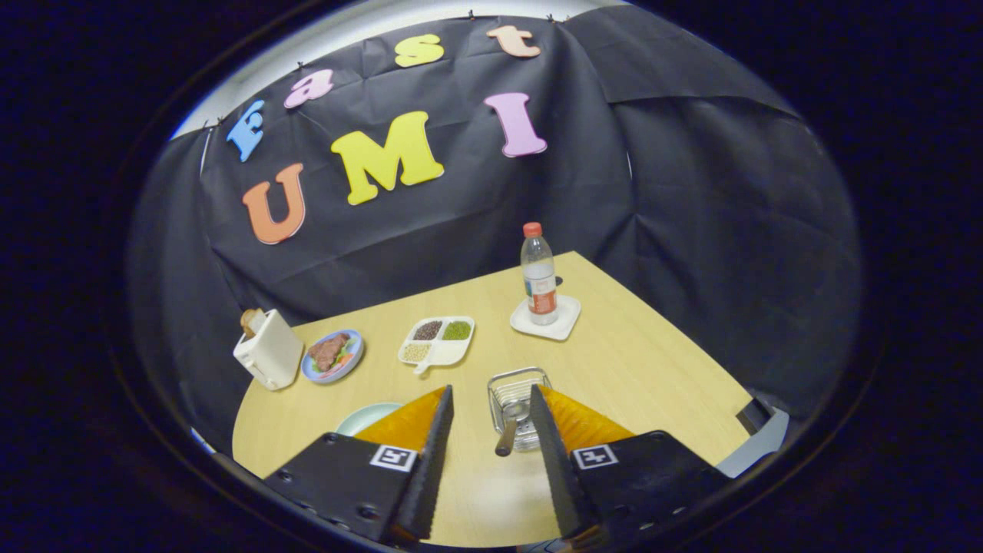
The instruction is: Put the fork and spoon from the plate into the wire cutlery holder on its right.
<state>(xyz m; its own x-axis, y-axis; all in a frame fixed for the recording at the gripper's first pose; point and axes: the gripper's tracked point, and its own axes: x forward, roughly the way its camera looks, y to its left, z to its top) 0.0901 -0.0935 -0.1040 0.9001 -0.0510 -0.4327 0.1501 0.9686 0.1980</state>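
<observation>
Wire cutlery holder (pixel 518 401) on pale wood worktop (pixel 653 361), between the gripper's fingertips and just ahead; one utensil (pixel 510 430) already stands in it, handle leaning out toward the camera, fork or spoon not told apart. Gripper (pixel 490 411): fingers spread wide, holding nothing. Plate (pixel 367 417): pale rim showing behind the left finger, contents hidden. Beyond: sectioned dish, food plate, toaster, bottle on coaster. Judgement: roughly half done; second utensil probably remaining.
</observation>
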